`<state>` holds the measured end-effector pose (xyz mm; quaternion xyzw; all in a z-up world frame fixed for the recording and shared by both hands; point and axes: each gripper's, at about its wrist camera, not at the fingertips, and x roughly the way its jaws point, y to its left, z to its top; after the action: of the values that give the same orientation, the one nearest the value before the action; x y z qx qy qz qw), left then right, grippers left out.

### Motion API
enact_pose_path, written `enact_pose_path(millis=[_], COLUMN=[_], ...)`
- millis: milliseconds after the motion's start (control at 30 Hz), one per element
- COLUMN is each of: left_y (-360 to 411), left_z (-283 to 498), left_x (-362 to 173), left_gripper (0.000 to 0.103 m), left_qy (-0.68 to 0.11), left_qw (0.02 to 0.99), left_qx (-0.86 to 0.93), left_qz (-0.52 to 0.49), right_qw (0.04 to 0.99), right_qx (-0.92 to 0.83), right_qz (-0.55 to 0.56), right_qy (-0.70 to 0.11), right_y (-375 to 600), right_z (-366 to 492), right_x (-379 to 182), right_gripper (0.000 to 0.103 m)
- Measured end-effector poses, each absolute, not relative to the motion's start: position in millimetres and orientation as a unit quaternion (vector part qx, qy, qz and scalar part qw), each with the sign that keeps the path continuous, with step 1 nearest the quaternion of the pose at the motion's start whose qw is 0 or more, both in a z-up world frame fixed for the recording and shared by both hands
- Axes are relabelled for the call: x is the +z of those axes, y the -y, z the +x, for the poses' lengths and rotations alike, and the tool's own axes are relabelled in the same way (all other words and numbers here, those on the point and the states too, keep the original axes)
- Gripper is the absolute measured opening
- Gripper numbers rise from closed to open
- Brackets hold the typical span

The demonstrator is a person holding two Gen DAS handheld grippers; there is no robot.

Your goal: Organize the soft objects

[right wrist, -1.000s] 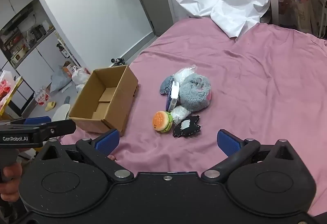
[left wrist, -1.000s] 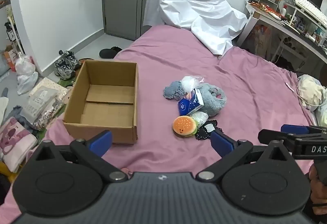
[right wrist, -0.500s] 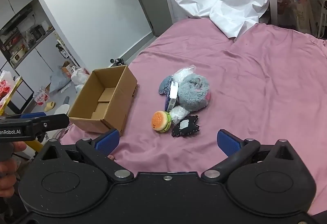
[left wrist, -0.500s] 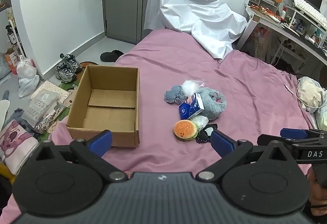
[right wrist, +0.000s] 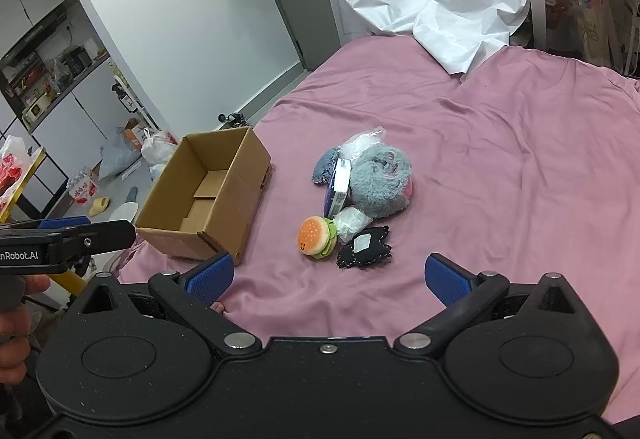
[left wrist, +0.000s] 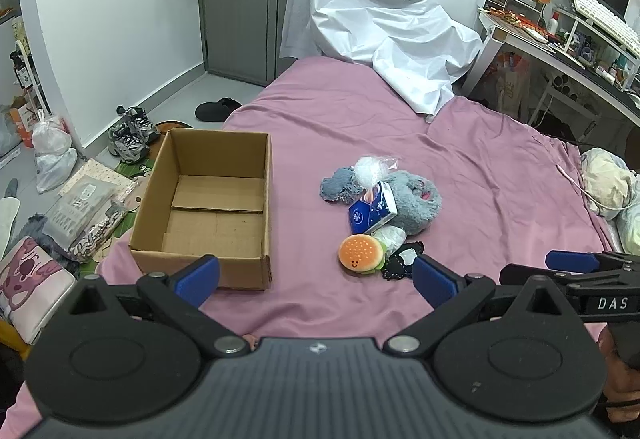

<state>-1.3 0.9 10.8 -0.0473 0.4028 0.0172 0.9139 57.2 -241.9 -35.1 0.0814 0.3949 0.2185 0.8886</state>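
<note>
both grippers, left gripper [left wrist: 316, 275] and right gripper [right wrist: 328, 273], spread wide, holding nothing; bare pink bedsheet [right wrist: 500, 167] surrounds cardboard box [left wrist: 208, 199] and soft pile [left wrist: 380, 207]

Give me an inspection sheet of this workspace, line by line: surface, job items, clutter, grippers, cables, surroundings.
Surface: pink bedsheet, wrinkled, with a white sheet draped at the far end.
Job's things: open cardboard box, nothing inside; beside it a pile with a grey plush, burger toy, blue tissue pack, black patch and small plastic bags.
Clutter: sneakers, bags and packets on the floor by the box.
Grippers: left gripper open, holding nothing; right gripper open, holding nothing; both short of the pile.
Cables: white cable on the bed's right edge.
Surroundings: crowded desk with a monitor and keyboard; grey door; kitchen shelves.
</note>
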Motion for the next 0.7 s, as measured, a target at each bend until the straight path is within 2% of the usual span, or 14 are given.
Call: enact_pose_path(millis=[700], left_y=[-0.3], left_z=[-1.6], left_x=[10.7], left_gripper=[0.102], left_qy=[-0.404], left_qw=[0.913], left_qx=[0.017], left_qz=[-0.049], right_qw=[0.89], right_qx=[0.215], right_qz=[0.075], right_qy=[-0.394], right_y=[241.8], right_z=[56.8], right_x=[-35.3], right_gripper=[0.103])
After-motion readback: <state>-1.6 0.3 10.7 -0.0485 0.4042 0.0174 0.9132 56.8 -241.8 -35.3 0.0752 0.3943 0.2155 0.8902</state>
